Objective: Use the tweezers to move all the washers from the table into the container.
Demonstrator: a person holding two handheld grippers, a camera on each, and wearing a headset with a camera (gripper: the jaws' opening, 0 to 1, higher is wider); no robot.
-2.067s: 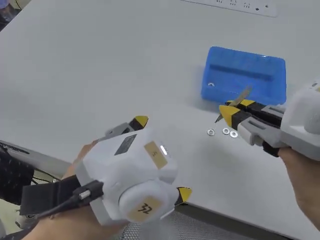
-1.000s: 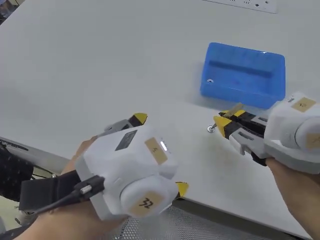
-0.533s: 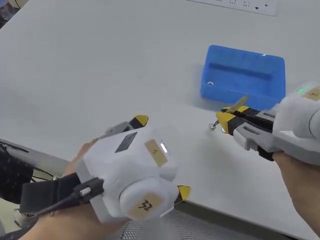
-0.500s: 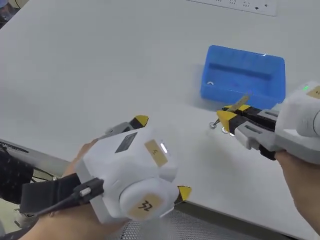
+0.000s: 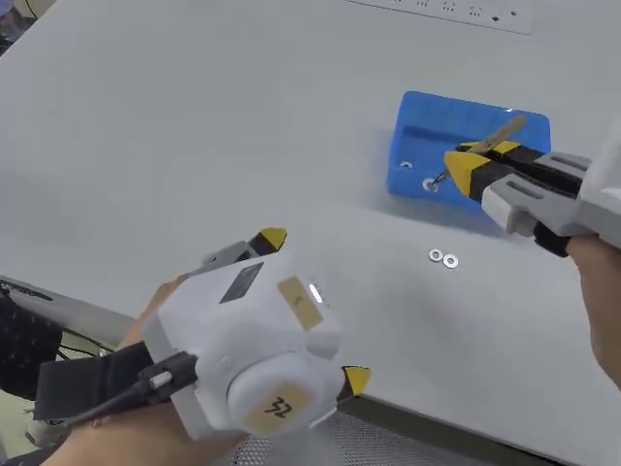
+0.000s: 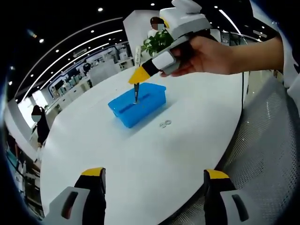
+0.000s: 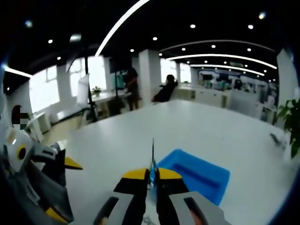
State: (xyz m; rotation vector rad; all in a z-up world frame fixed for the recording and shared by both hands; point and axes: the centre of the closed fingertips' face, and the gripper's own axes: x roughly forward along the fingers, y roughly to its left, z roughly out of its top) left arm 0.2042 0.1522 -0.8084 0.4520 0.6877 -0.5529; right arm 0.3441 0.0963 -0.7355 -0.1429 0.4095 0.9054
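Left gripper (image 5: 315, 307): nearest, over the table's front edge, jaws spread wide with nothing between them.
Grey mesh (image 6: 268, 154): just off that front edge.
Table (image 5: 175, 116): white, matte and broad, rounded in outline.
Loose washers (image 5: 442, 258): two, side by side on the table, just short of the container.
Right gripper (image 5: 464, 167): raised, jaws clenched on the tweezers (image 6: 136, 92).
Pinched washer (image 5: 428, 183): seemingly at the tweezers' tip, over the container's near-left corner.
Container (image 5: 456, 105): blue and shallow.
Inner washer (image 5: 405, 164): lying by the container's left wall.
Power strip (image 5: 456, 10): at the far edge.
Room: open-plan office with ceiling spotlights, bright windows and a plant (image 6: 157, 41).
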